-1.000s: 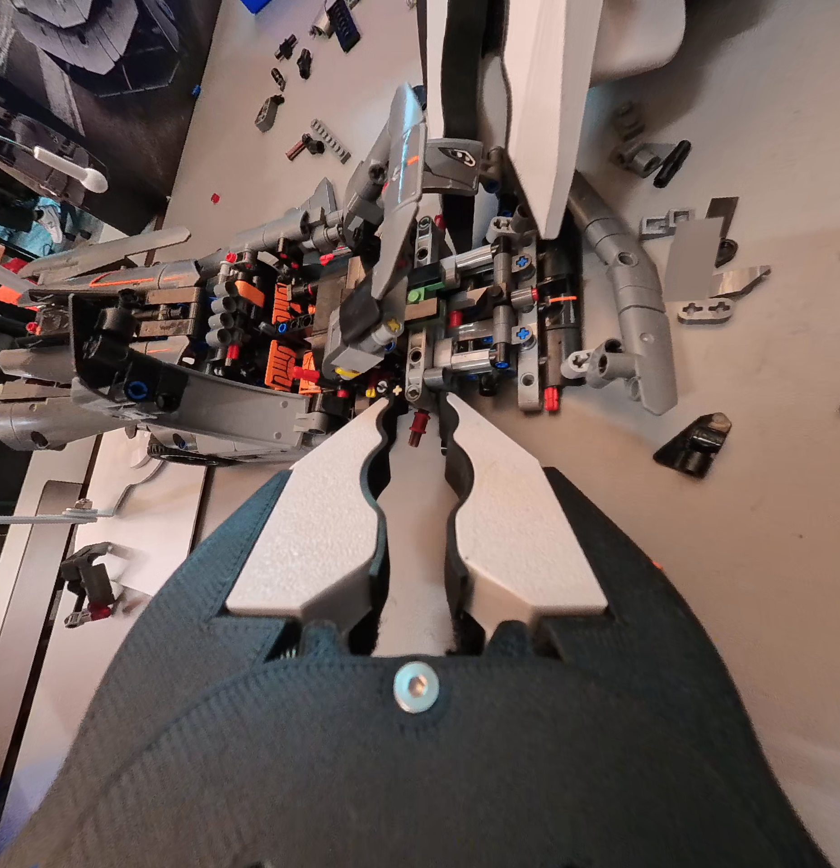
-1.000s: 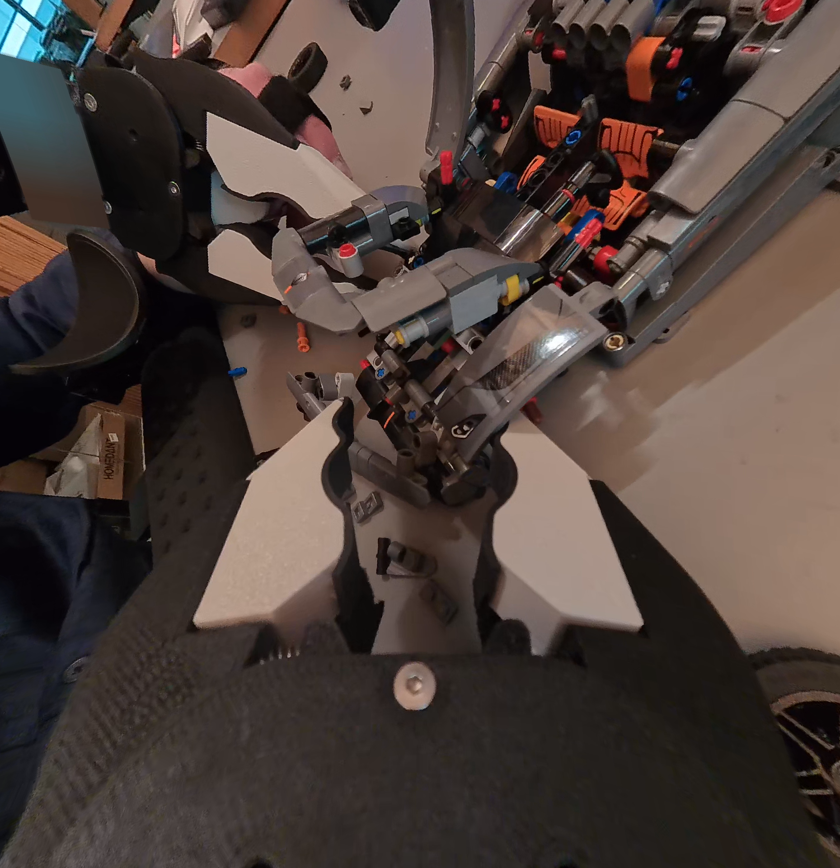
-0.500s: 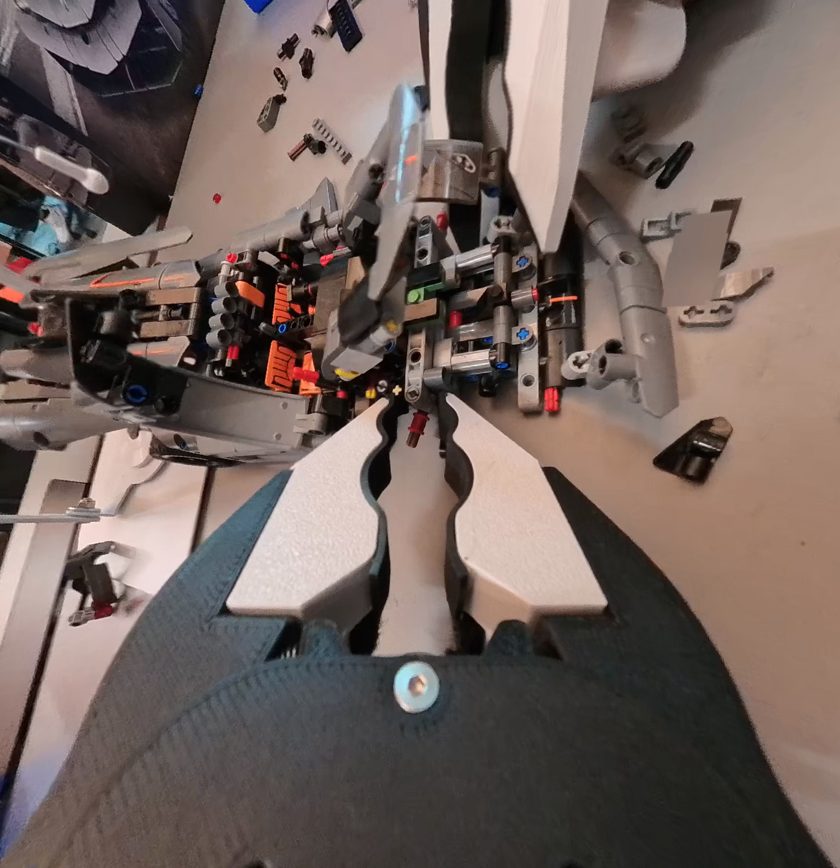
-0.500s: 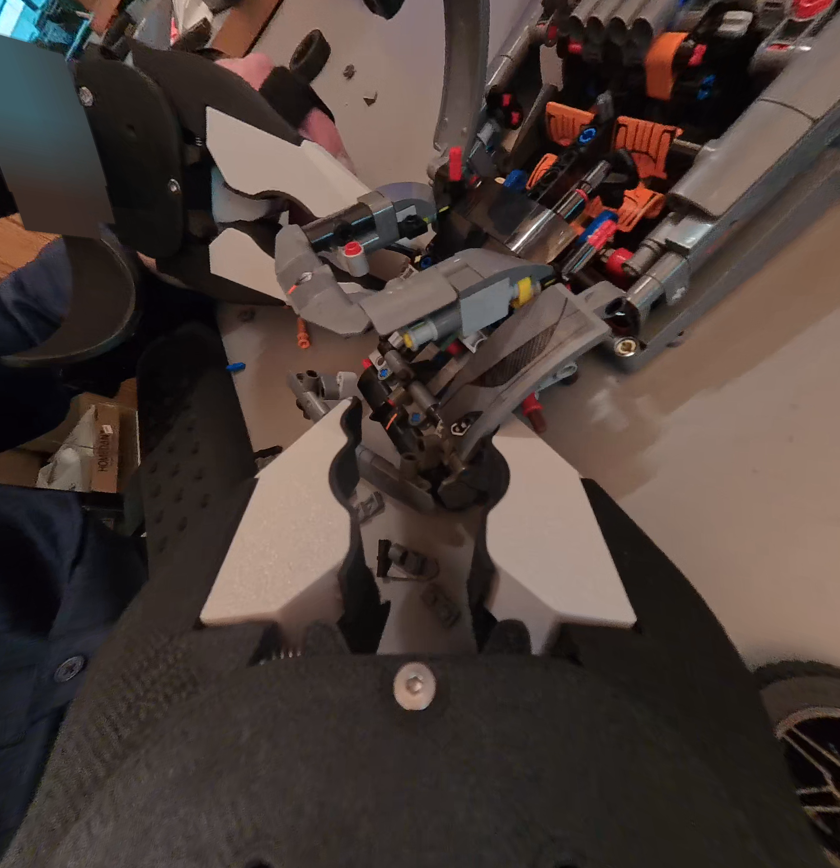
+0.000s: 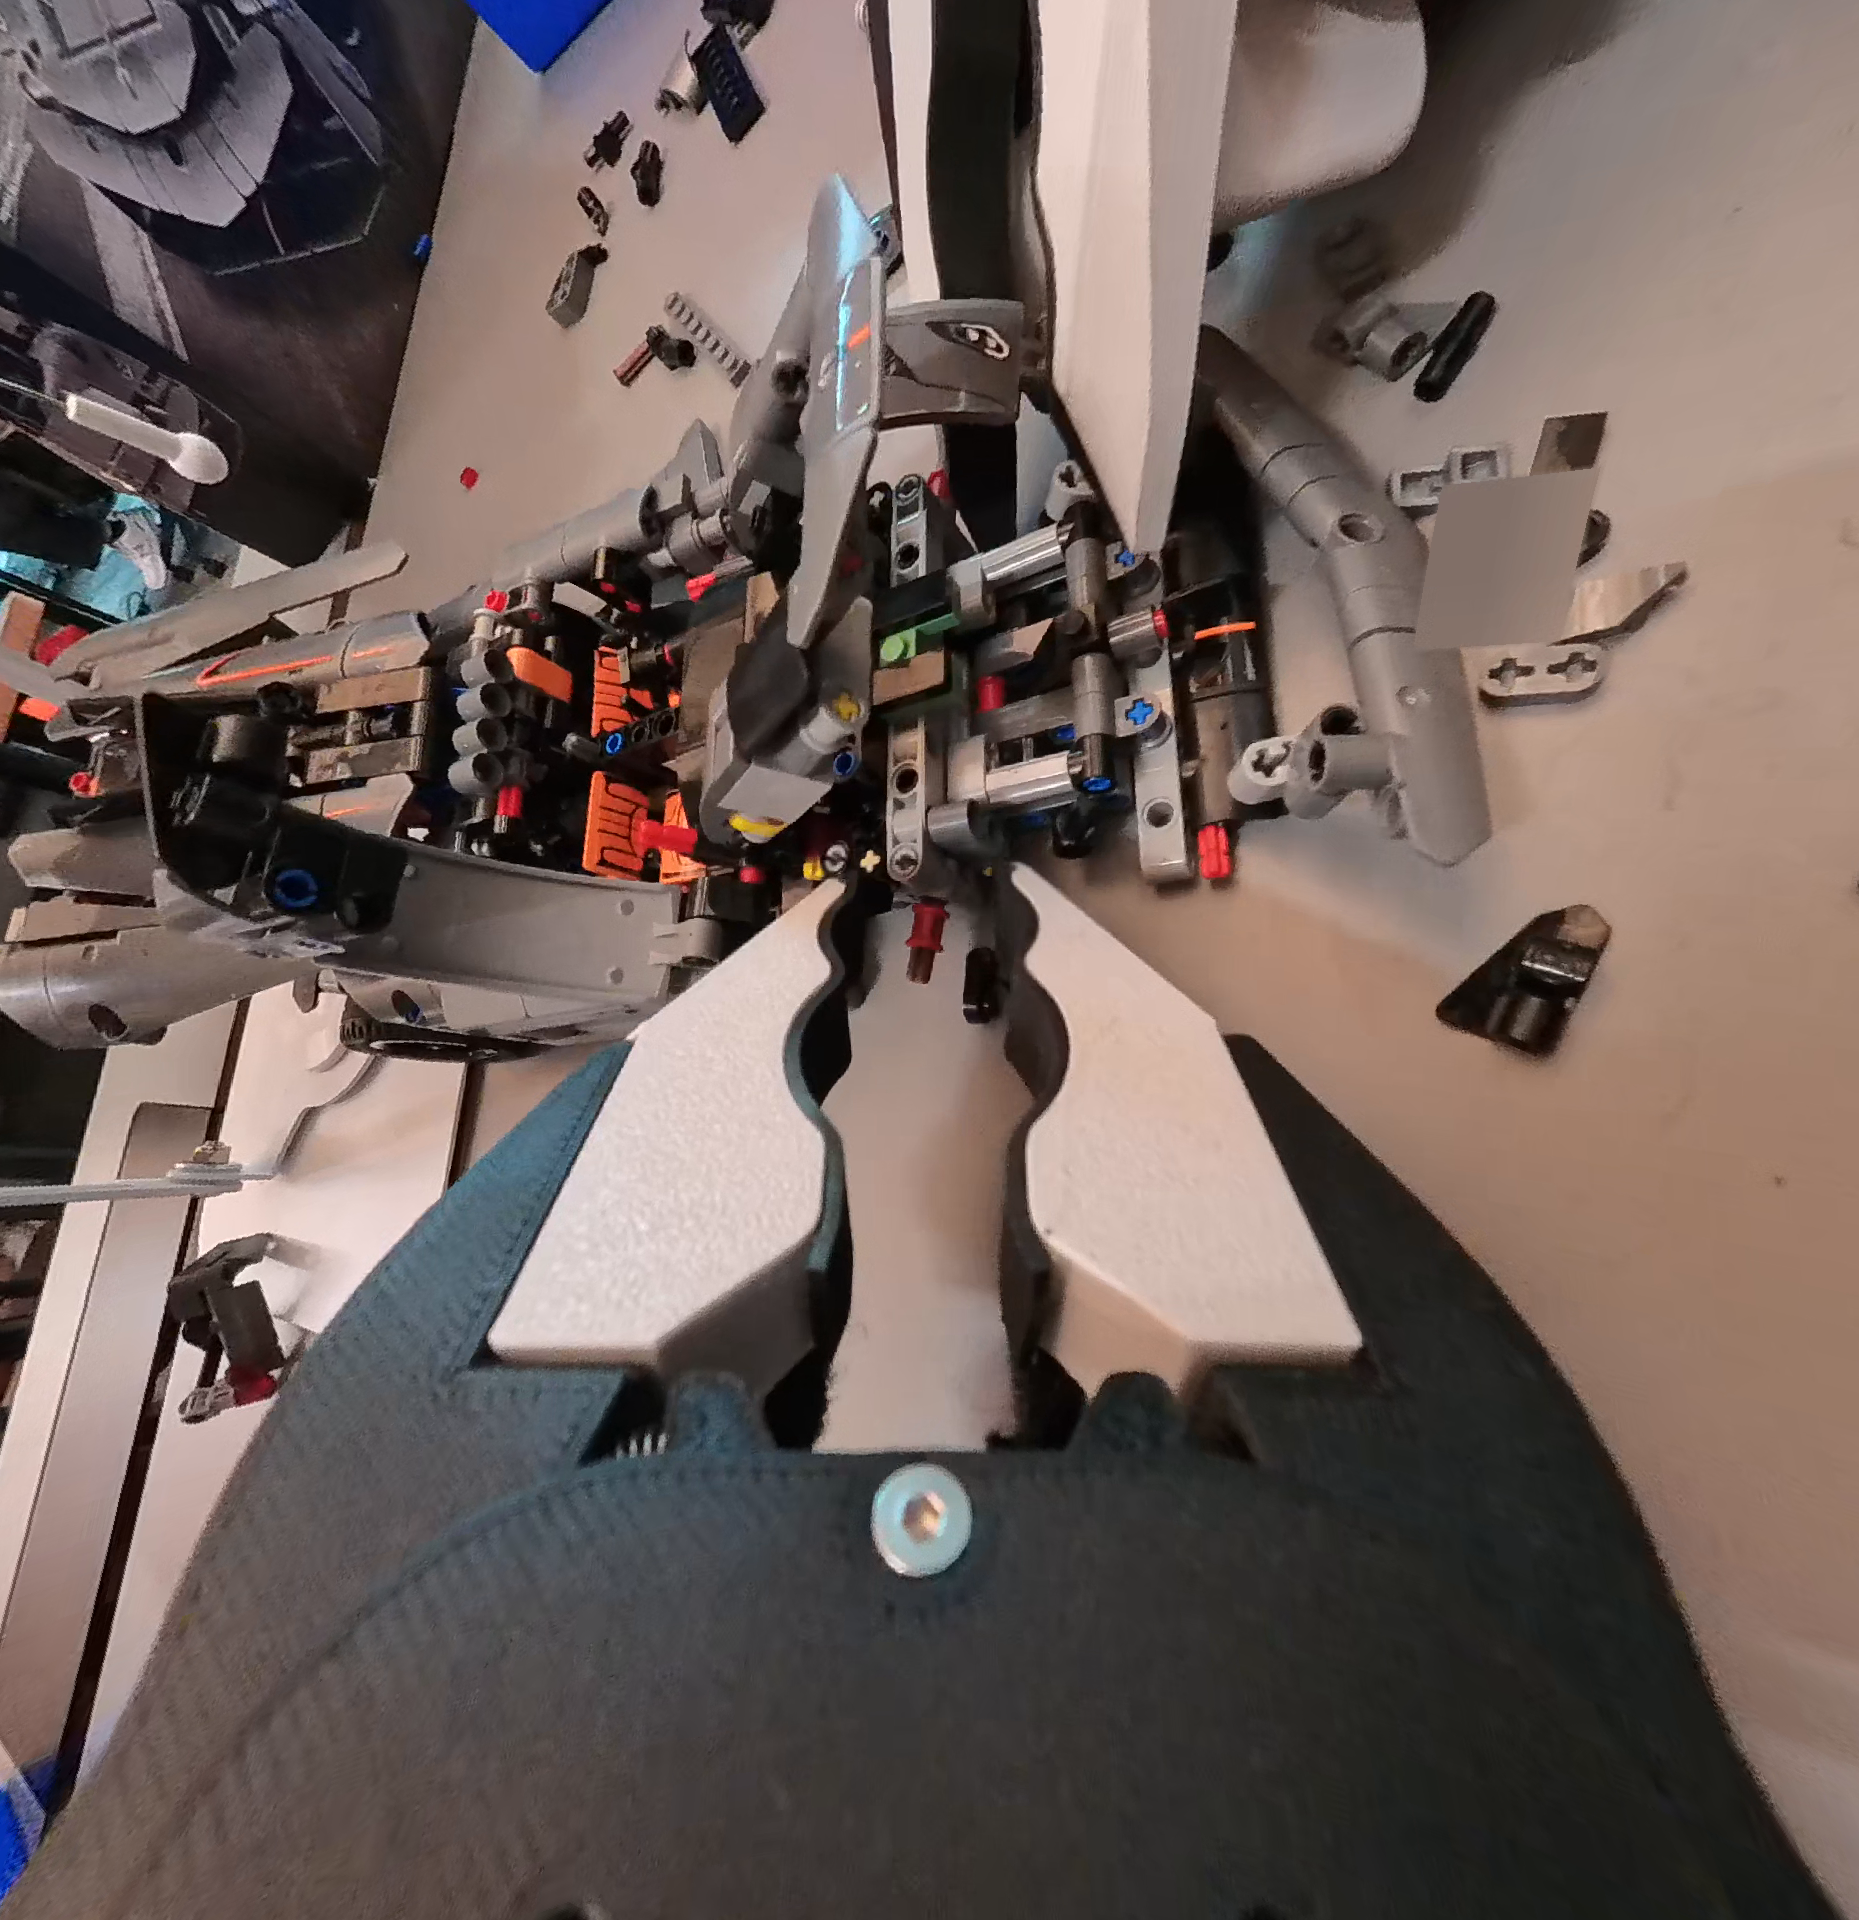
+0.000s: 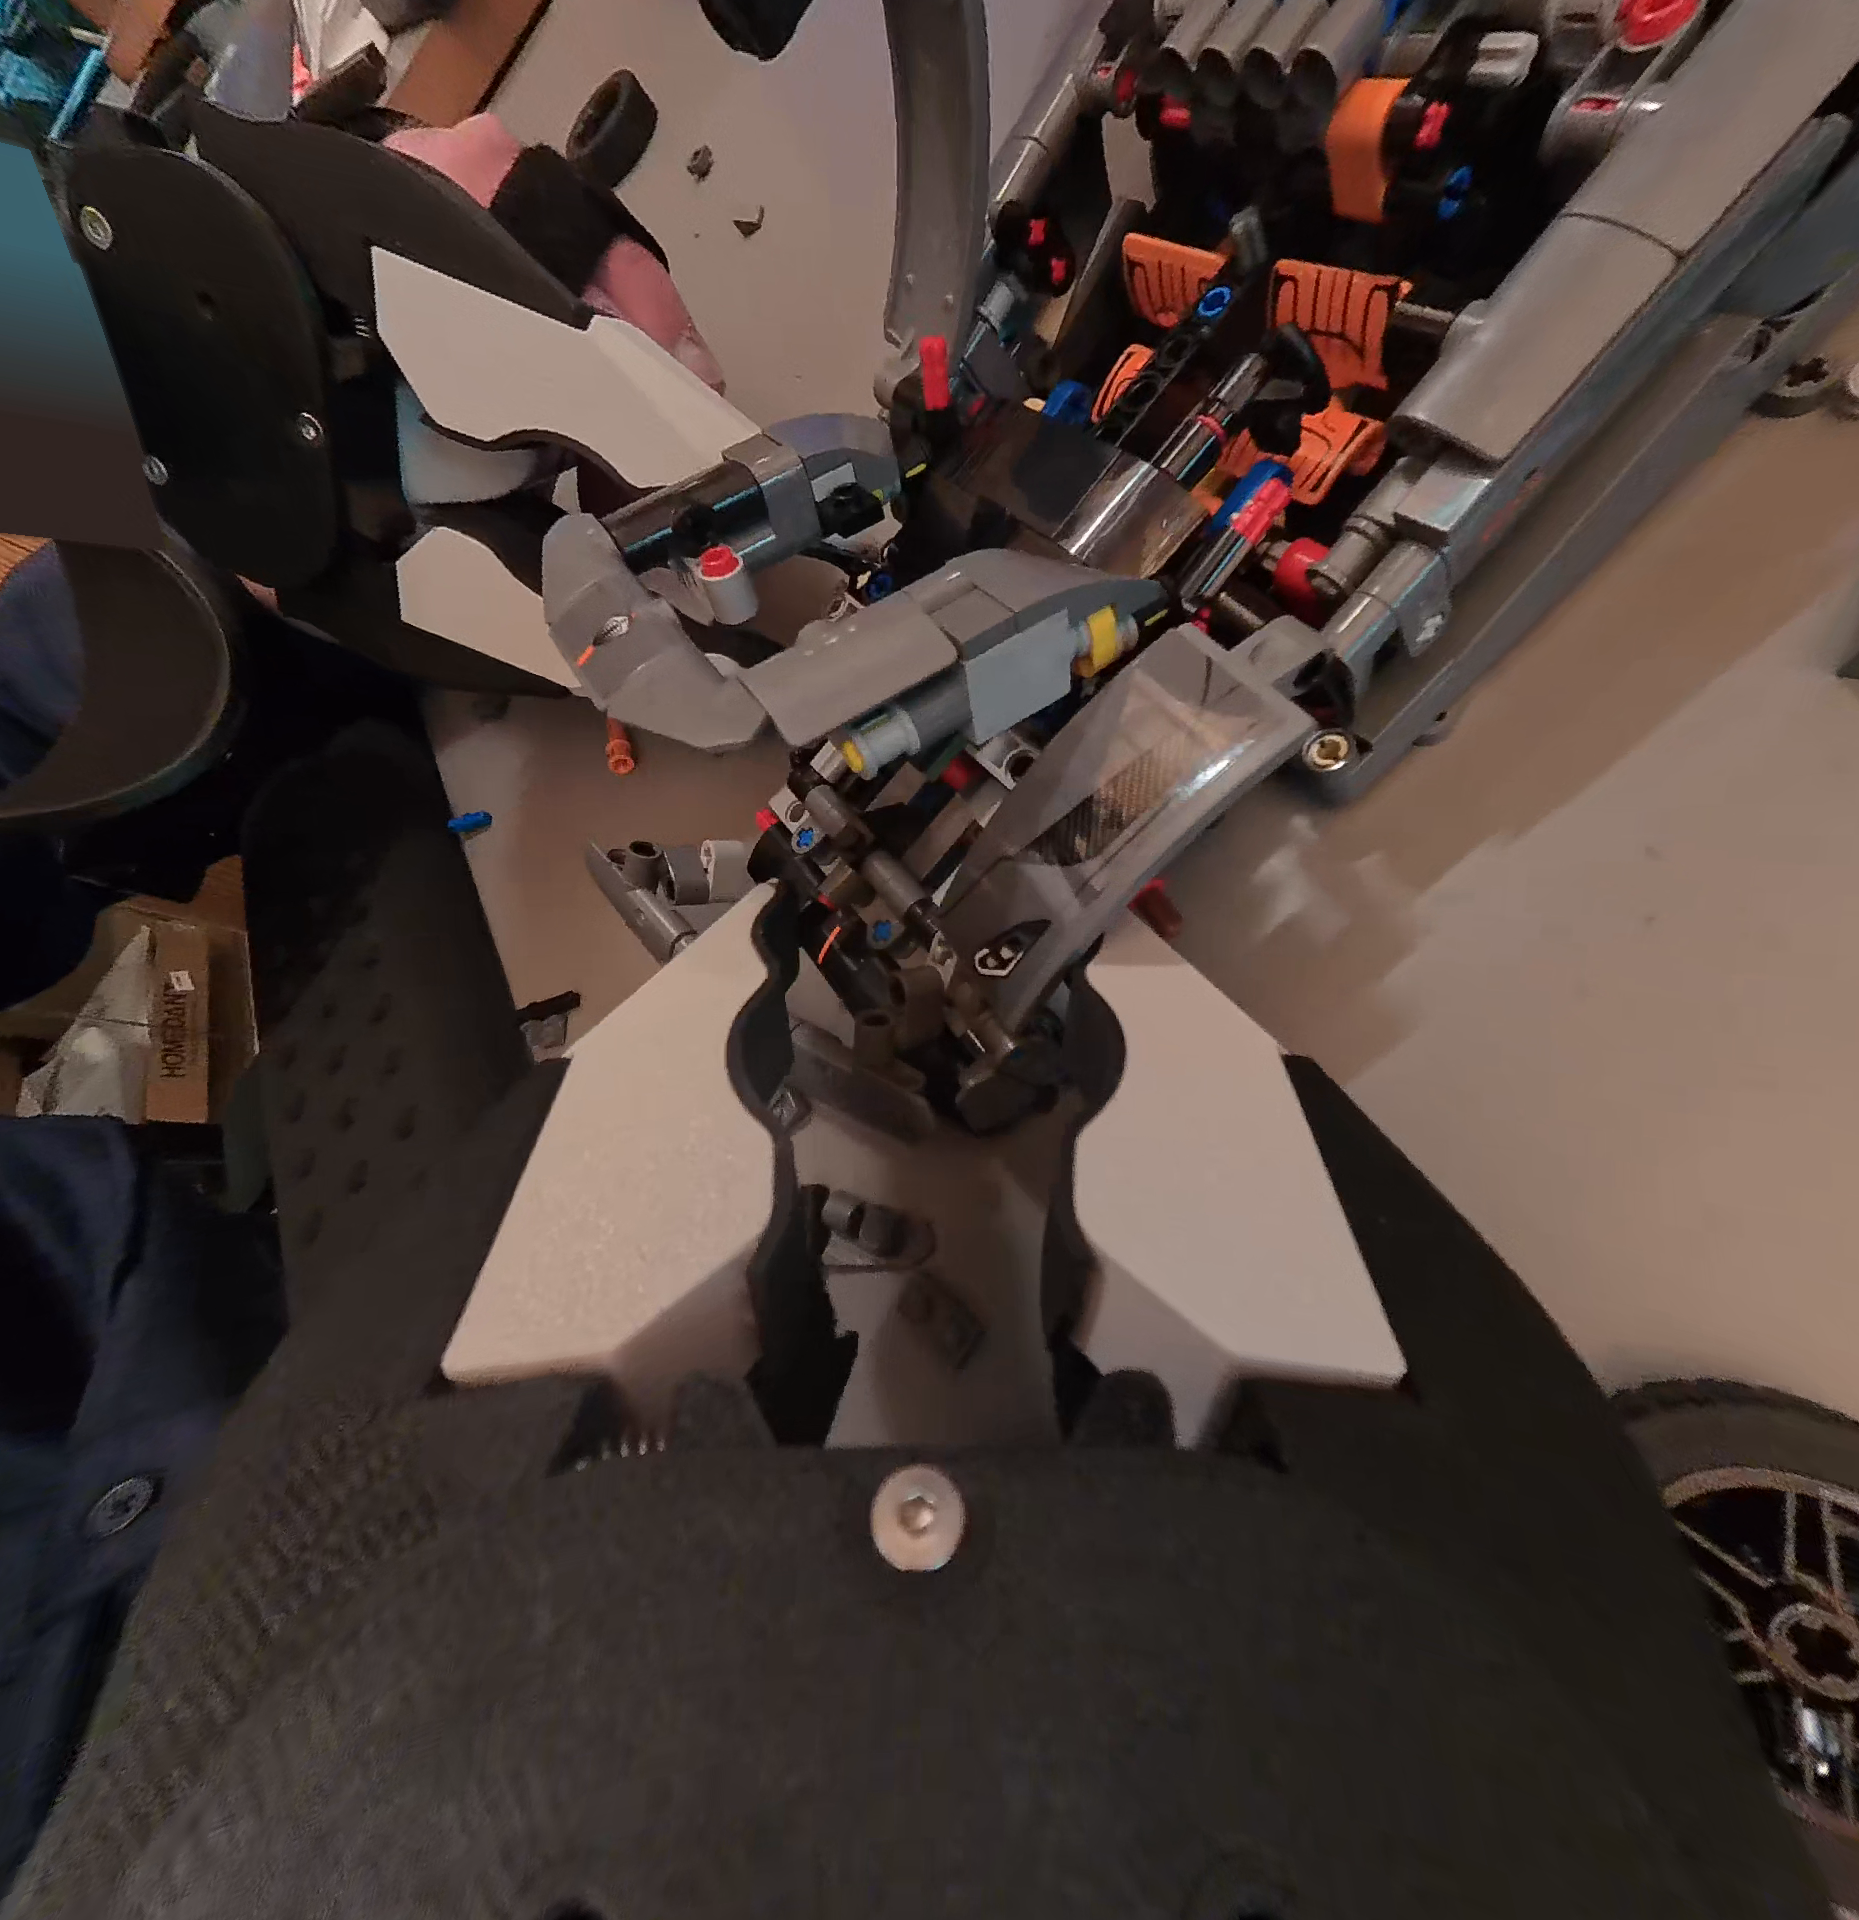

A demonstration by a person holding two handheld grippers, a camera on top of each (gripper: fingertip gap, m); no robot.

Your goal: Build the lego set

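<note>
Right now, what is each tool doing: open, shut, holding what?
Left tool: part open, its fingers at the car model's edge; grip cannot be told.
Right tool: shut on the model's front assembly.

It looked like a hobby or lab workbench set up for model building. A pale grey surface point(image 5: 1683, 1299) was strewn with loose pins and small grey pieces around a half-built grey and orange model car point(image 5: 613, 727). The set's dark printed box point(image 5: 177, 187) lay at one edge, a spare spoked wheel point(image 6: 1798, 1621) sat nearby, and cardboard boxes point(image 6: 166, 1018) stood below the surface.
</note>
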